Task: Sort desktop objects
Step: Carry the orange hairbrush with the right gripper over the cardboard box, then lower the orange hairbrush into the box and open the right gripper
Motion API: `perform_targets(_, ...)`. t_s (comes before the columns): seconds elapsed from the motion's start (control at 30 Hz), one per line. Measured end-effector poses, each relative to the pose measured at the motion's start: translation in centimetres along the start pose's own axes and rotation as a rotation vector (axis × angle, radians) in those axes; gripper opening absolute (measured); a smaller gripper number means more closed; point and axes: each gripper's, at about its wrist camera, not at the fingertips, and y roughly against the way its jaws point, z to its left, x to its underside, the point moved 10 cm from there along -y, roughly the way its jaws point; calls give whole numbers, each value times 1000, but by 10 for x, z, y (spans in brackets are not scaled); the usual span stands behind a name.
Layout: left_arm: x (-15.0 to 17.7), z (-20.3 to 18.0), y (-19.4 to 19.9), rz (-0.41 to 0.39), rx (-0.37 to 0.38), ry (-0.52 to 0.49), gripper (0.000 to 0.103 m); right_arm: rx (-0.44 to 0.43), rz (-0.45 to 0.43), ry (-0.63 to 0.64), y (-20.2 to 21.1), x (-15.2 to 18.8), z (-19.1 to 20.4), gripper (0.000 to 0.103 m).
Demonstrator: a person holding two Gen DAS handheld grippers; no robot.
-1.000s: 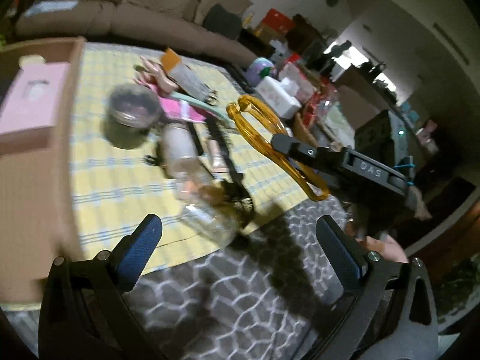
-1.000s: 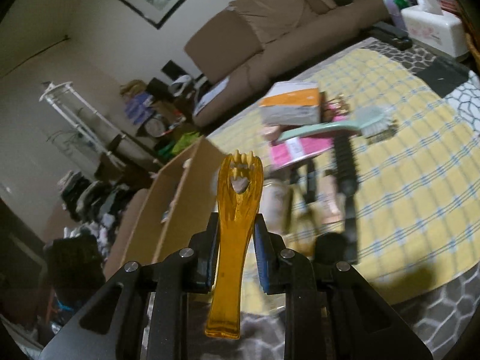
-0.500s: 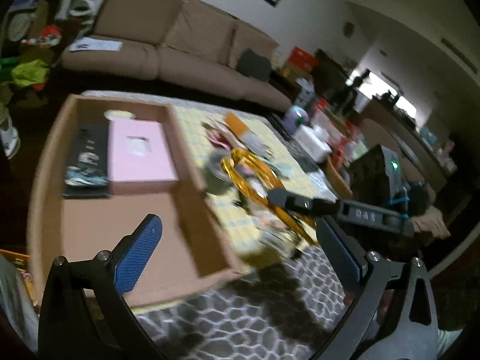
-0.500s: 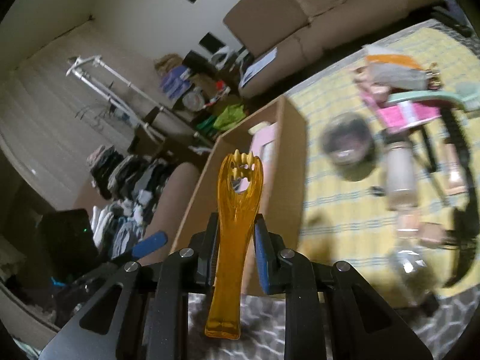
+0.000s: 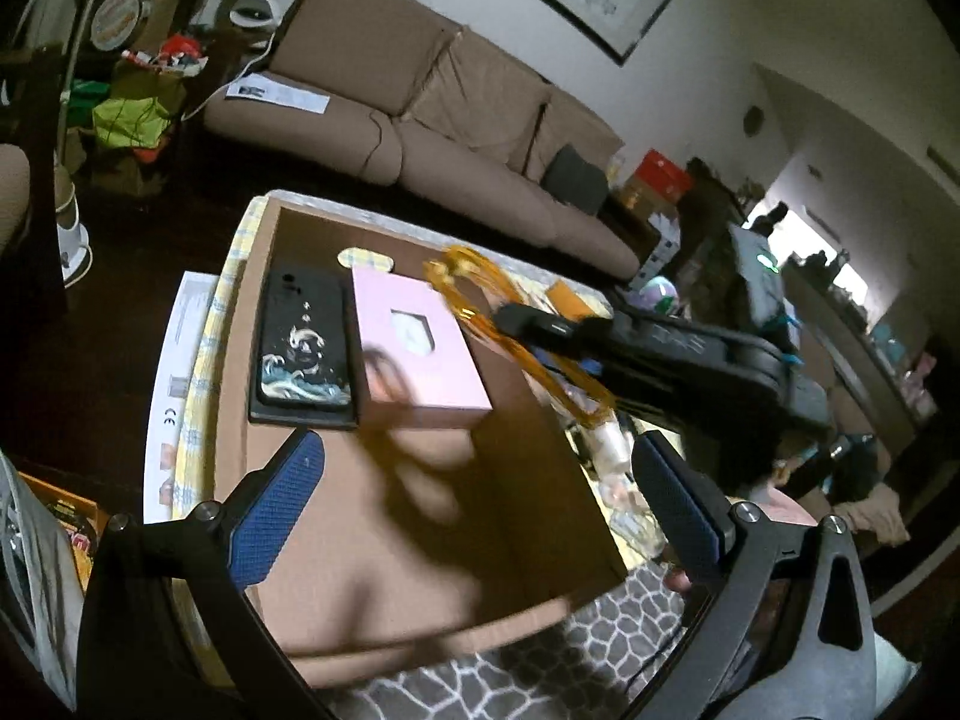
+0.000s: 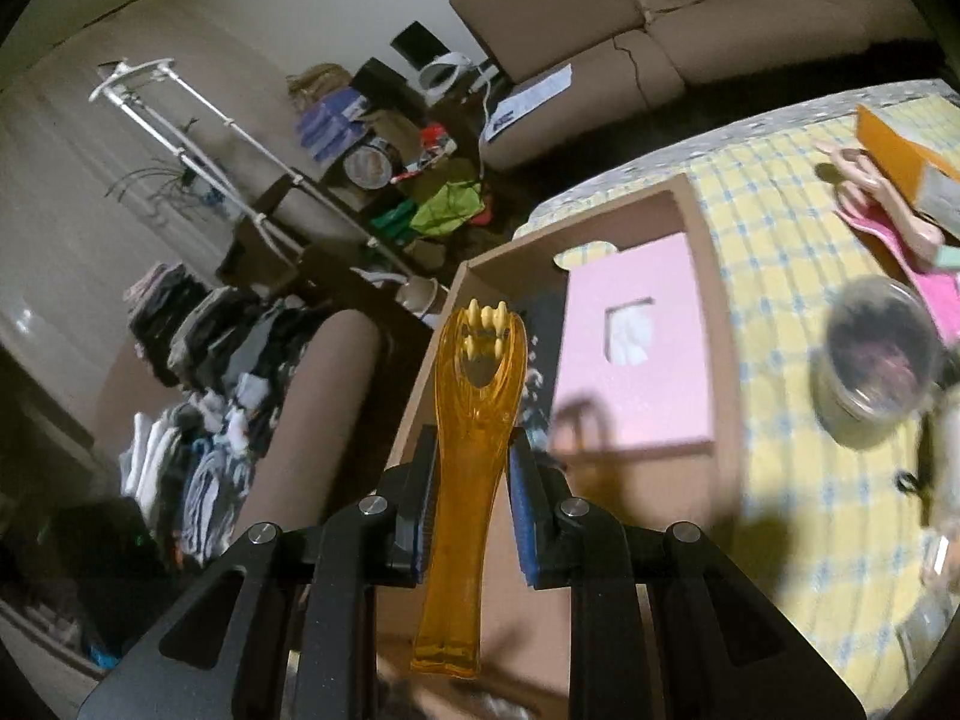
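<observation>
My right gripper [image 6: 471, 498] is shut on a translucent amber massager [image 6: 474, 438], whose pronged head points away from me. It hangs over the near left part of an open cardboard box [image 6: 708, 324]. From the left wrist view the same amber massager [image 5: 516, 342] and the right gripper [image 5: 660, 342] reach in from the right above the cardboard box [image 5: 420, 516]. A pink box [image 5: 414, 342] and a black phone case [image 5: 303, 348] lie inside it. My left gripper [image 5: 474, 504] is open and holds nothing, over the box's bare near floor.
On the yellow checked cloth [image 6: 774, 228] right of the box lie a round clear-lidded jar [image 6: 876, 372], an orange carton [image 6: 906, 162] and pink items. A brown sofa [image 5: 432, 120] stands behind. Clothes and clutter [image 6: 210, 396] fill the floor at left.
Both grippers have swung left, from over the cluttered cloth to above the cardboard box. The amber massager stayed clamped in the right gripper throughout.
</observation>
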Motion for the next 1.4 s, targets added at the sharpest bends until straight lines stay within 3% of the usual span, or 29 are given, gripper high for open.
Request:
perform_targets(0.23, -17, 18, -7, -52, 7, -2, 103, 85, 35, -18, -78, -29, -9, 21)
perform_targets(0.47, -20, 50, -6, -54, 44, 118, 103, 181, 91, -40, -139, -36, -34, 21)
perform_targets(1.13, -17, 51, -15, -37, 28, 117, 103, 221, 143, 3, -187, -19, -23, 25)
perform_targets(1.4, -14, 45, -16, -44, 11, 87, 103, 188, 131, 2, -155, -25, -15, 45)
